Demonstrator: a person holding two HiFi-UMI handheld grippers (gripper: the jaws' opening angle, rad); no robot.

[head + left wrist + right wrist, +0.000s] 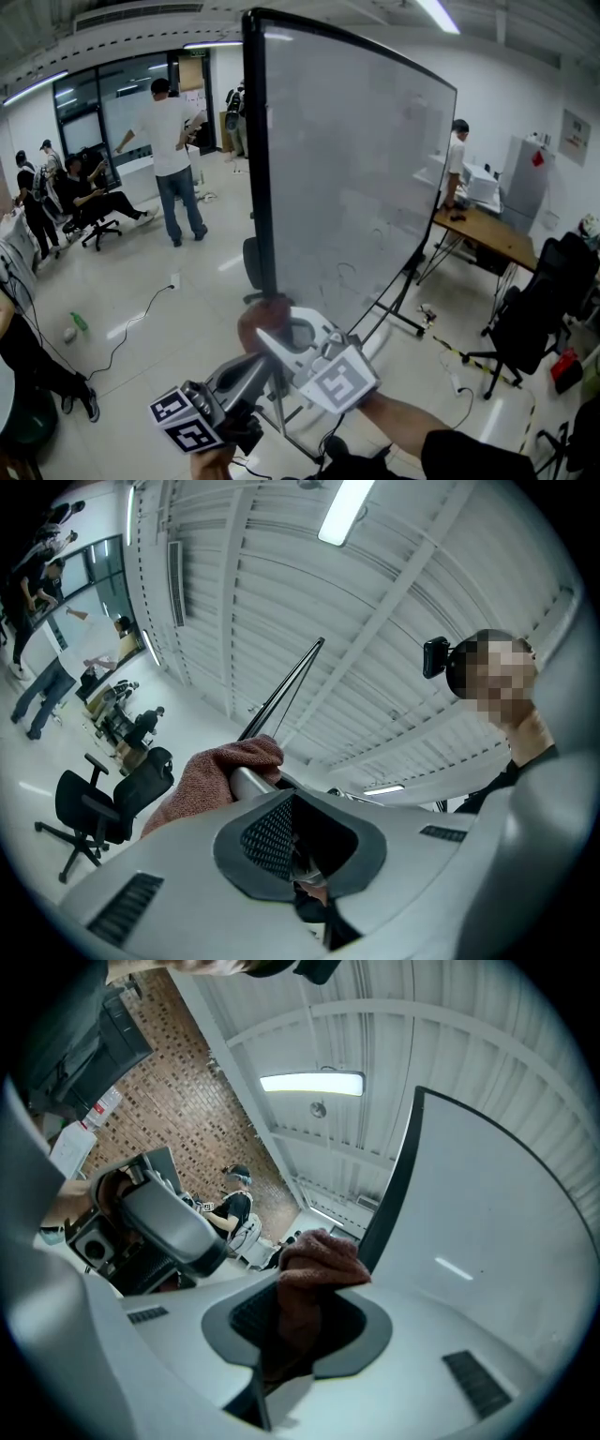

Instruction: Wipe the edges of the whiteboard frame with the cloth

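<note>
Fingers of my right gripper [298, 1321] pinch the reddish cloth [321, 1258], and its bunched end sits against the black whiteboard frame [256, 169], low on the left upright. My left gripper [258, 367] sits just beside it, fingers pressed together on nothing I can see. To wipe well, I judge the cloth should hug the edge and run steadily along it, without shoving the free-standing whiteboard [356, 169]. Beyond are a glossy floor [169, 300], a standing person [173, 141], a table [487, 234] and a black chair [534, 309].
</note>
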